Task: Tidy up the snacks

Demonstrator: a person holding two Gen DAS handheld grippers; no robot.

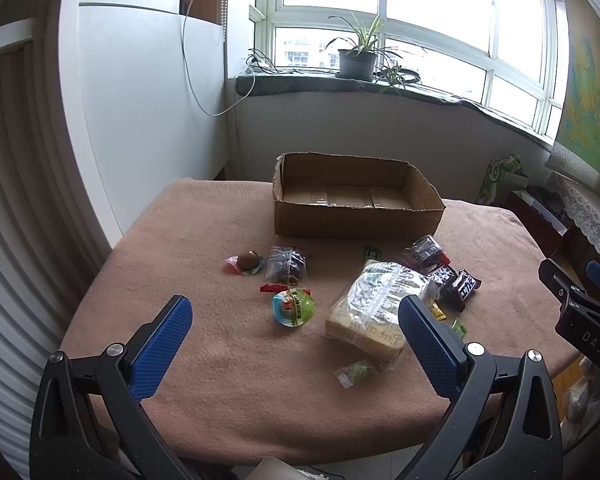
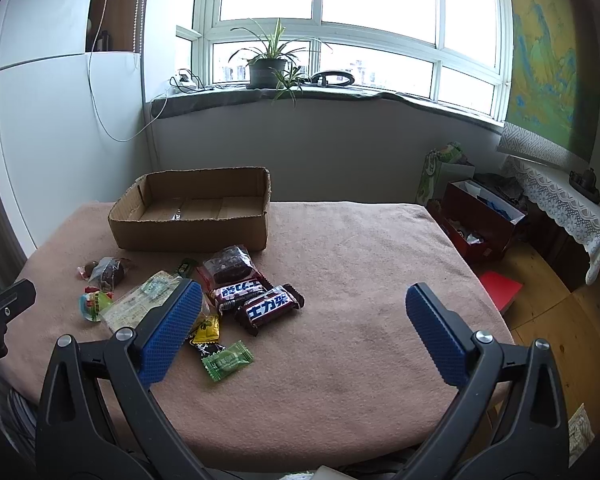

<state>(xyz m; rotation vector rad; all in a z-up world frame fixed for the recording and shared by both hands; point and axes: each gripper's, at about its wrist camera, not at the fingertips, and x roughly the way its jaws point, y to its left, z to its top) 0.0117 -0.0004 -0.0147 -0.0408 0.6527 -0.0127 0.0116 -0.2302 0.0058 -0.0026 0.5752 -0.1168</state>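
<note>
An empty cardboard box (image 1: 356, 208) stands at the far side of the table; it also shows in the right wrist view (image 2: 192, 216). Snacks lie in front of it: a bagged bread loaf (image 1: 376, 308), a green jelly cup (image 1: 294, 307), a clear bag of dark sweets (image 1: 287, 265), Snickers bars (image 2: 268, 308), a dark cake pack (image 2: 230, 266) and a green candy (image 2: 228, 360). My left gripper (image 1: 296, 332) is open and empty above the near edge, in front of the jelly cup. My right gripper (image 2: 304, 320) is open and empty, to the right of the bars.
The table wears a pink-brown cloth (image 2: 360, 280). A white cabinet (image 1: 140, 100) stands to the left. A windowsill with a potted plant (image 2: 268, 64) lies behind. Bags and a red box (image 2: 480, 224) sit on the floor to the right.
</note>
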